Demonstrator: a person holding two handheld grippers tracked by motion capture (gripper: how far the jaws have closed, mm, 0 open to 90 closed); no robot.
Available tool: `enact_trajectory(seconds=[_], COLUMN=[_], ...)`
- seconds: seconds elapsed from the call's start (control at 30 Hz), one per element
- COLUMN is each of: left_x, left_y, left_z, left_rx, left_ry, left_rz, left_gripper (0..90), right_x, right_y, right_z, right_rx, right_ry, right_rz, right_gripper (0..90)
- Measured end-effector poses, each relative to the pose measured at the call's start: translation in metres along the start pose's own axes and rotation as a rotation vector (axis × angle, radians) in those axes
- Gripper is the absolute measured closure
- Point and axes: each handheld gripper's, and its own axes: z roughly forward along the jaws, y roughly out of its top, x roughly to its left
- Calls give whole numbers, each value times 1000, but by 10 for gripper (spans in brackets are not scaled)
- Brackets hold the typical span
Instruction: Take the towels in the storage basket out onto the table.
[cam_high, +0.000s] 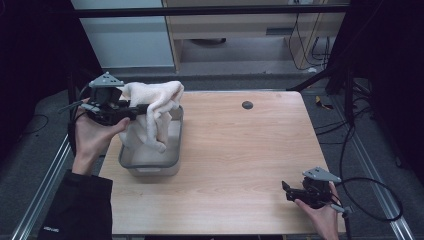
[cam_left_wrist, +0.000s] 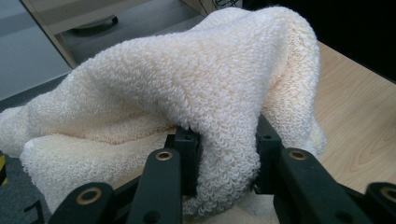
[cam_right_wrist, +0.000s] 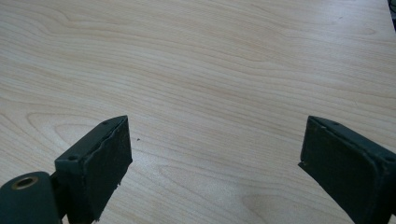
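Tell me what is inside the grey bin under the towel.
The cream towel, clamped by the left gripper, hangs down into the grey bin. Pale material shows low inside the bin; whether it is more towel cannot be told. The towel covers the far part of the bin.

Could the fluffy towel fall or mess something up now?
Maybe. The left gripper pinches only one fold of the cream terry towel, so the fold might slip out. Its loose end hangs inside the grey plastic bin and could snag the rim, perhaps dragging the bin. The open right gripper rests far away.
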Motion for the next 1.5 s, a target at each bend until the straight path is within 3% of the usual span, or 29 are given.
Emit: enact_trajectory(seconds=[0.8,1.5], left_x=[-29,-74], left_y=[18,42], left_z=[-18,-5], left_rx=[-44,-50], left_ry=[-72,-163], left_rz=[67,138], left_gripper=[697,695], right_x=[-2,-6], right_y=[0,-2], right_z=[-1,-3], right_rx=[-4,-11], right_ry=[-6,-15], right_rz=[0,9], right_gripper=[88,88])
